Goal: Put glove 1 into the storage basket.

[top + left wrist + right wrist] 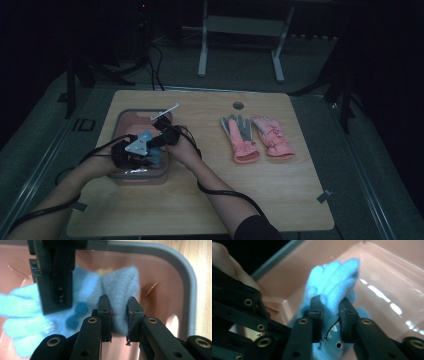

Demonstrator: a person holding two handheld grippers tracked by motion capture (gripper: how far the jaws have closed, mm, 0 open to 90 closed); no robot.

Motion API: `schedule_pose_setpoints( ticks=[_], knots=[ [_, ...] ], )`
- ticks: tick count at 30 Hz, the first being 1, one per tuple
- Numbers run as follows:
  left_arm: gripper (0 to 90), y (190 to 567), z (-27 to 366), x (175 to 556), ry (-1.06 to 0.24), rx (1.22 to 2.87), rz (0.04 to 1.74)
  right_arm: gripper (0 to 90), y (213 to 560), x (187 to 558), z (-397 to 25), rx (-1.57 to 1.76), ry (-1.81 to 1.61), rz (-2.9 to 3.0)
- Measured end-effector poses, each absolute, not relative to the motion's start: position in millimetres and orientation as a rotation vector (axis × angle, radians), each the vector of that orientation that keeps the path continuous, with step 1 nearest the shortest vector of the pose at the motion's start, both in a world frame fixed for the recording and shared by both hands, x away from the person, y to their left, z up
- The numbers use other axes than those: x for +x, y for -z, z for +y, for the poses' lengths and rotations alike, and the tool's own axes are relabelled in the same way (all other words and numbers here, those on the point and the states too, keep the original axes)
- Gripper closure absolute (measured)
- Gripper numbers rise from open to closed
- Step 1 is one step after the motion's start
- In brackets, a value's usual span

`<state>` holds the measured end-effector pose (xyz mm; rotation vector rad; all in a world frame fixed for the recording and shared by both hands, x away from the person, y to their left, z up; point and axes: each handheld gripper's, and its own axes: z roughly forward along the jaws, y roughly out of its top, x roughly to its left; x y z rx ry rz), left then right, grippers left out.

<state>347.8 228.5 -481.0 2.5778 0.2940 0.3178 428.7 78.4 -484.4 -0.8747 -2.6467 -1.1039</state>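
A fuzzy, matt fleece is seen on the blue glove (117, 287); smooth, glossy pink plastic on the bin (387, 277); light wood grain on the table (210, 195).

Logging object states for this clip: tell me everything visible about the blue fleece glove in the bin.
The blue fleece glove is fuzzy light blue with darker blue spots, crumpled, inside the pink bin. The left gripper pinches one fold; the right gripper clamps another part, below the glove's rounded finger ends.
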Motion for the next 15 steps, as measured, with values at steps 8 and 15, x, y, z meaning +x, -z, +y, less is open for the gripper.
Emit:
schedule_pose_setpoints(
  ticks=[8,15],
  knots=[
    [76.0,491.0,222.6,358.0,-0.241,2.636,0.299,50.0,487.8,430.5,75.7,-0.905,1.103,-2.669],
    [53.3,490.0,223.1,357.8,-0.233,2.617,0.405,38.8,484.5,428.7,71.6,-0.883,1.135,-2.684]
  ],
)
